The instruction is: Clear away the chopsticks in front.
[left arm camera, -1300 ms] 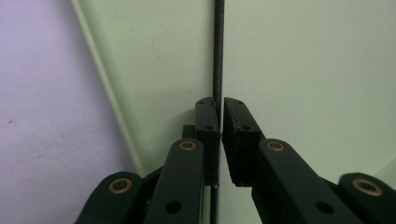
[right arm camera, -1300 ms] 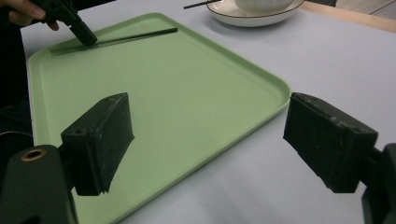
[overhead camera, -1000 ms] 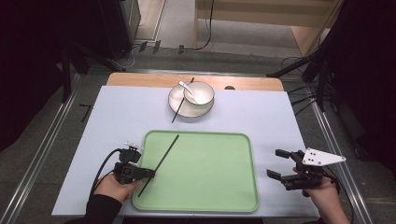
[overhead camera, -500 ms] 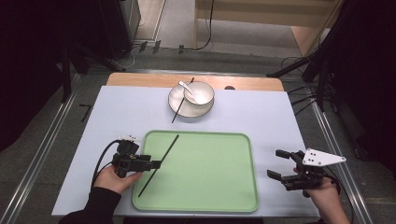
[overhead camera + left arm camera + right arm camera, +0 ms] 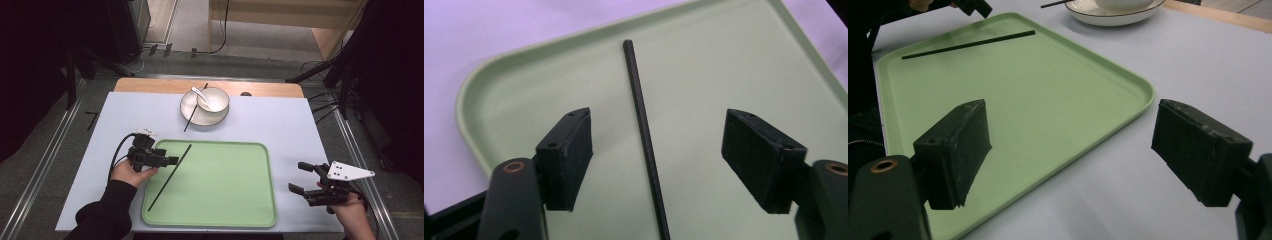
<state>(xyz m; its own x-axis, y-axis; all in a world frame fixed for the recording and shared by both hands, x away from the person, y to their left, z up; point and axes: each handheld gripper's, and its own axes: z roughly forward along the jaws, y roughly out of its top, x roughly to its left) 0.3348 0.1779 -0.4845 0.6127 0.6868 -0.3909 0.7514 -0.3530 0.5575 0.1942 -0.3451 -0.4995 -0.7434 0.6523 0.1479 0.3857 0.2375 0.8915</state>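
A black chopstick (image 5: 170, 177) lies slantwise on the left part of the green tray (image 5: 225, 220). My left gripper (image 5: 170, 160) is at the tray's left rim beside the stick's upper half. Its jaws have just been opening. In the left gripper view the chopstick (image 5: 644, 135) runs along the tray between the wide-apart fingers (image 5: 569, 150) without touching either. My right gripper (image 5: 298, 177) stands open on the table to the right of the tray, nothing between its pads (image 5: 955, 150). A second chopstick (image 5: 194, 109) leans on the white plate (image 5: 190, 111) farther back.
A white bowl (image 5: 216, 100) with a spoon (image 5: 198, 93) sits on that plate at the back middle of the pale table. In the right gripper view the tray's near corner (image 5: 1143, 95) is just ahead. A wooden strip (image 5: 150, 86) edges the far side.
The left gripper opened and let go of the chopstick, then moved away from the person along the tray's left rim. The chopstick stayed on the tray. The right gripper kept still.
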